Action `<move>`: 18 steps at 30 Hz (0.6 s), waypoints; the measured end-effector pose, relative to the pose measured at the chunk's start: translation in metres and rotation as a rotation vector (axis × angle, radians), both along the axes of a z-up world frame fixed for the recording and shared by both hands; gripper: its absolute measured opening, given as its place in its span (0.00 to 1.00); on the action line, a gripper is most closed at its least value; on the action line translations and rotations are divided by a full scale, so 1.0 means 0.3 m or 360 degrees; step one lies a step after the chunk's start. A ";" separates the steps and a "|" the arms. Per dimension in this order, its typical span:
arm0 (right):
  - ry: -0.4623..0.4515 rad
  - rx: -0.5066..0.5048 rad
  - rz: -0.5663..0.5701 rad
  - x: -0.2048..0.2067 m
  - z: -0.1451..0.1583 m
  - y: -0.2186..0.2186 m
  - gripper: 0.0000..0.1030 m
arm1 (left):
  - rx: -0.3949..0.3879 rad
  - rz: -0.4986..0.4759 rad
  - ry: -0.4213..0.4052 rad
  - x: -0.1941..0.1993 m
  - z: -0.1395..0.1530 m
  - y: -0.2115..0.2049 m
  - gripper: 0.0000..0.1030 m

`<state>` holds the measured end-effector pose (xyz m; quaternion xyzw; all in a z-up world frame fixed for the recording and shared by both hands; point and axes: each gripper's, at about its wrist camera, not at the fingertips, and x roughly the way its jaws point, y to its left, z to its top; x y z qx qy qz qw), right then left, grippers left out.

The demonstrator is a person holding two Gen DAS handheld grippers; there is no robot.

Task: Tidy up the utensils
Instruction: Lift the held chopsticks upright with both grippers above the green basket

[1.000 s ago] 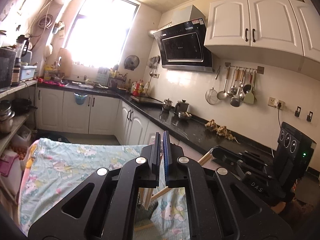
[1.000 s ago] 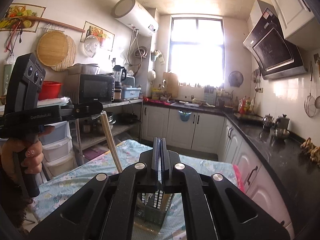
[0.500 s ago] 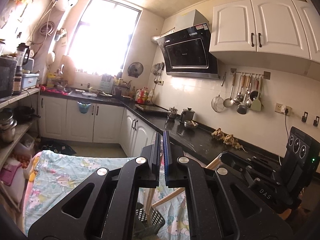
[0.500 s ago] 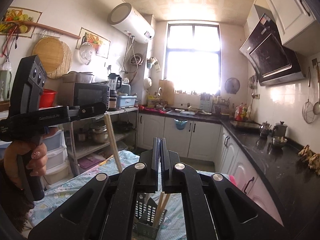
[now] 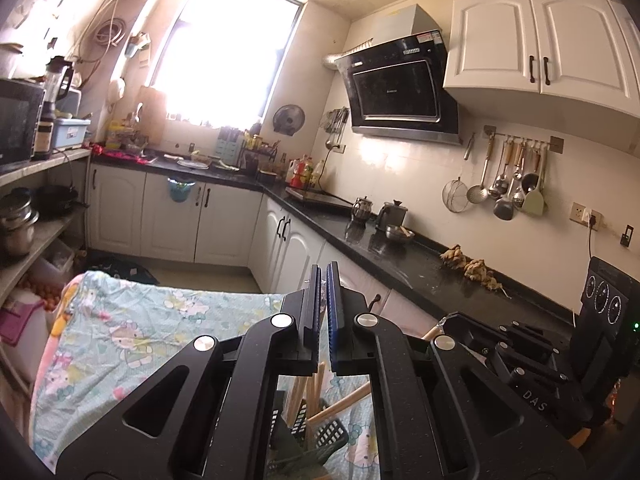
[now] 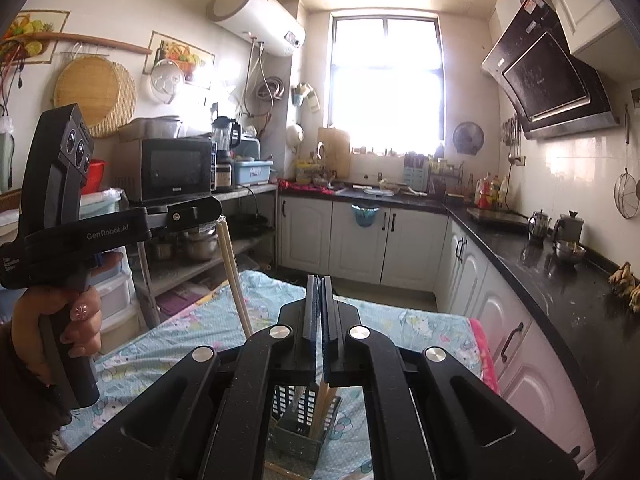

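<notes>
A dark slotted utensil basket [image 5: 326, 438] [image 6: 304, 434] stands on the cartoon-print cloth right under both grippers. My left gripper [image 5: 323, 270] [image 6: 218, 210] is shut on a pair of wooden chopsticks [image 6: 234, 276] that hang down towards the basket, and their lower ends are hidden behind my right gripper. My right gripper [image 6: 320, 280] [image 5: 448, 320] is shut on another pair of wooden chopsticks [image 5: 344, 402] [image 6: 325, 400], which slant down into the basket. A hand [image 6: 60, 320] grips the left tool's handle.
The table with the pastel cloth [image 5: 132, 332] fills the near floor space. A black counter [image 6: 560, 288] with kettles runs along the right wall. An open shelf rack with a microwave [image 6: 164, 168] stands on the left. Ladles hang on a wall rail [image 5: 512, 176].
Both grippers have shifted a little with their chopsticks still held. The basket, mostly hidden under the fingers before, now shows more fully below them in both views.
</notes>
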<state>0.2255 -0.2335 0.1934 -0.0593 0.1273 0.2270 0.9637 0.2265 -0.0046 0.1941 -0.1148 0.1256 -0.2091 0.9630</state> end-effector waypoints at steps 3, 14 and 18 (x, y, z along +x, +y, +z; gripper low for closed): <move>0.0034 -0.0006 -0.0010 0.014 -0.028 0.008 0.02 | -0.0005 0.0003 0.0024 0.013 -0.024 -0.003 0.01; 0.0124 -0.0011 -0.0029 0.065 -0.112 0.021 0.02 | 0.0088 -0.0010 0.0109 0.055 -0.120 -0.058 0.01; 0.0163 -0.0015 -0.0026 0.087 -0.146 0.031 0.02 | 0.0115 -0.0016 0.0149 0.072 -0.157 -0.070 0.01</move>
